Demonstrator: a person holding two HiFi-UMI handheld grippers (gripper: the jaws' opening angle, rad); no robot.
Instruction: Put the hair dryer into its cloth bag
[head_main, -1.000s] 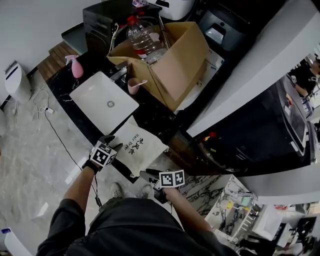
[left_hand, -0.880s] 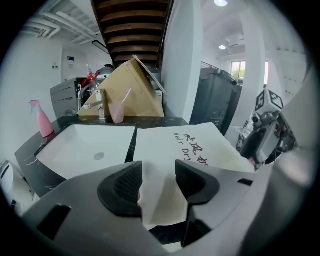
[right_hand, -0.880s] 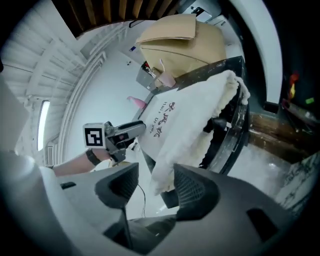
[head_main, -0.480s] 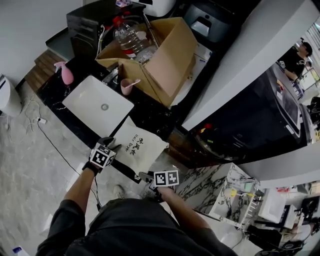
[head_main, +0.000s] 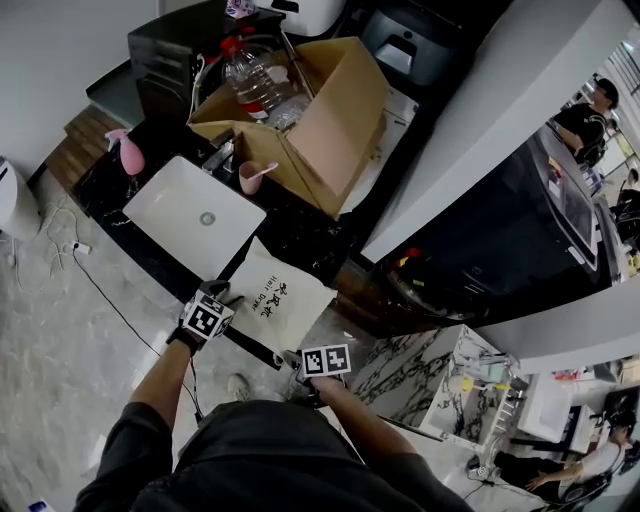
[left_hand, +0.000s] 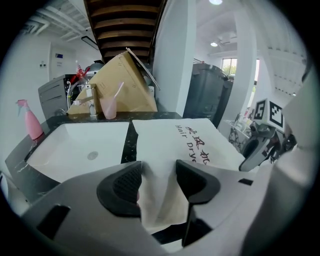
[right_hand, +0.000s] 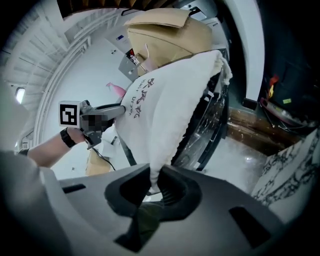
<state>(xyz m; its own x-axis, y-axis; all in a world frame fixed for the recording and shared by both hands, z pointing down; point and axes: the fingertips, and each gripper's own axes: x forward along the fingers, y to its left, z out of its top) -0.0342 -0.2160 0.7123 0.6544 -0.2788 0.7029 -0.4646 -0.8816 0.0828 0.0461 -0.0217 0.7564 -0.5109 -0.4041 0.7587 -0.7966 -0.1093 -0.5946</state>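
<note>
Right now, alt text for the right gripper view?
The right tongs have just closed on an edge of the white bag, which swells up and away toward a cardboard box. At left, the left gripper meets the bag's far side.

The head view looks steeply down from above. Both gripper views, very near, share the white printed cloth bag (head_main: 272, 300).

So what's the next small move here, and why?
Probably lift the bag off the counter with both: the left gripper pinches its near edge, the right gripper has just closed on another part, and no dryer shows.
</note>
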